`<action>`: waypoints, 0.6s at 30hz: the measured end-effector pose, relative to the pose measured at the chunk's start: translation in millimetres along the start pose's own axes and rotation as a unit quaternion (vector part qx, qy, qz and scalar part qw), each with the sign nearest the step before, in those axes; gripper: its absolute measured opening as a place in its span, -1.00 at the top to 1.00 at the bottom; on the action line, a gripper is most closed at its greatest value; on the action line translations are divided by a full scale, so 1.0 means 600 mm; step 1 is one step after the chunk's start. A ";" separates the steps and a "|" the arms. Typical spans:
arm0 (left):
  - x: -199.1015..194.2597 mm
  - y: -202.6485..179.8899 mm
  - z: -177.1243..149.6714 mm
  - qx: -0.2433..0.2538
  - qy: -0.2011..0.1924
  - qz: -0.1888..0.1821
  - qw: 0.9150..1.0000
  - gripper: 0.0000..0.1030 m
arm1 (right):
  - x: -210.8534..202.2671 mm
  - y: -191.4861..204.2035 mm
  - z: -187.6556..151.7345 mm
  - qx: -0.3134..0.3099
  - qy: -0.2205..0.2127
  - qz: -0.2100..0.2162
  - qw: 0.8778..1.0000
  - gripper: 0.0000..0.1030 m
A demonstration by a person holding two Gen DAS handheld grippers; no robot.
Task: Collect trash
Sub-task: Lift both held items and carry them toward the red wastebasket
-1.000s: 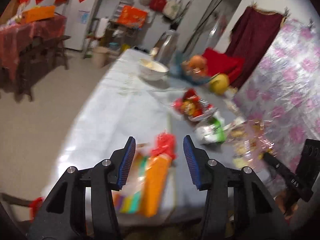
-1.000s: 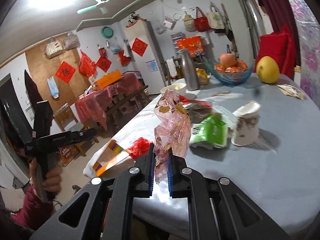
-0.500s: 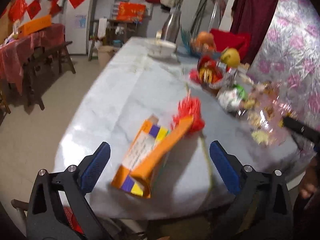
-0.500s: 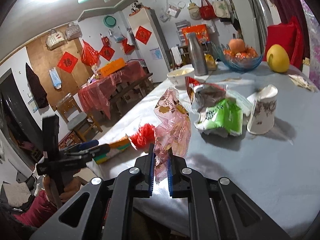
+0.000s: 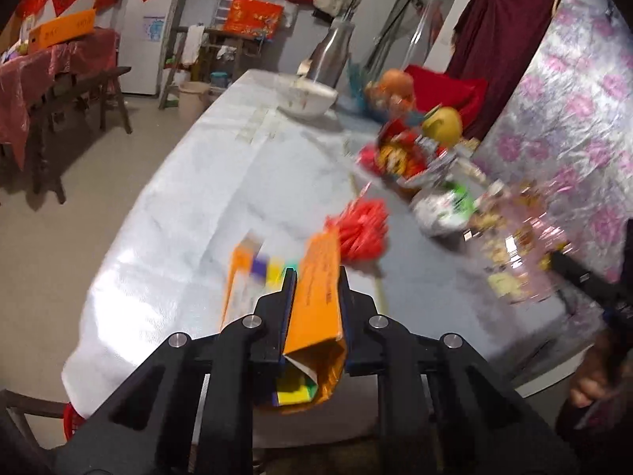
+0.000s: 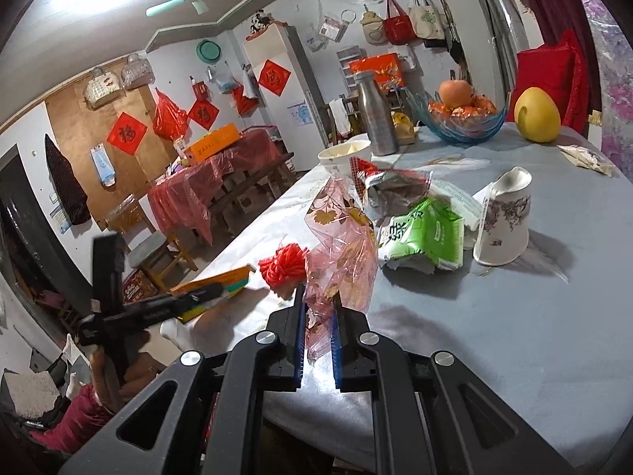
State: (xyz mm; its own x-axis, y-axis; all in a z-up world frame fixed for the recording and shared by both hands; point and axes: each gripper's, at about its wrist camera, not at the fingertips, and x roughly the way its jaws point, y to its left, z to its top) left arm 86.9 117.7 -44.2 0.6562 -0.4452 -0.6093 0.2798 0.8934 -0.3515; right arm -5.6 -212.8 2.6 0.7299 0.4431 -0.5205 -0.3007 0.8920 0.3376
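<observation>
Left gripper (image 5: 315,277) clamped on orange carton (image 5: 316,301) at near table (image 5: 205,182) edge, jaws just closed onto it. Red tassel (image 5: 362,231) just past carton. Right gripper (image 6: 317,308) clenched on pink cellophane wrapper (image 6: 342,253), held upright over the table. Green packet (image 6: 425,235) right of wrapper, crumpled paper cup (image 6: 504,223) beside it, farther right.

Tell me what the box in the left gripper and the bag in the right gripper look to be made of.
Box: thin printed cardboard, matte orange; its open end shows folded flaps and it flattens under the left gripper.
Bag: thin clear pinkish plastic film with gold leaf print; it crinkles, shines and shows the table through it, pinched in the right gripper.
</observation>
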 end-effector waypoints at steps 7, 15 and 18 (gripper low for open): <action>-0.042 -0.006 0.026 -0.012 -0.014 -0.025 1.000 0.60 | -0.013 0.000 0.001 0.005 -0.006 0.005 1.000 0.79; -0.124 0.022 0.010 -0.003 -0.012 0.027 1.000 0.60 | -0.009 0.042 0.012 -0.019 -0.001 0.039 0.999 0.79; -0.159 0.057 -0.018 -0.008 0.002 0.072 0.997 0.60 | 0.008 0.084 0.012 -0.040 0.016 0.068 0.997 0.79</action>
State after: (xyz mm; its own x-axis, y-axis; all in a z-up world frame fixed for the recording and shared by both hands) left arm 26.6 190.1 -5.9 0.6866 -0.3124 -0.6565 0.1709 0.9470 -0.2719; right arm -12.7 -166.3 22.7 0.6590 0.5627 -0.4990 -0.4448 0.8266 0.3447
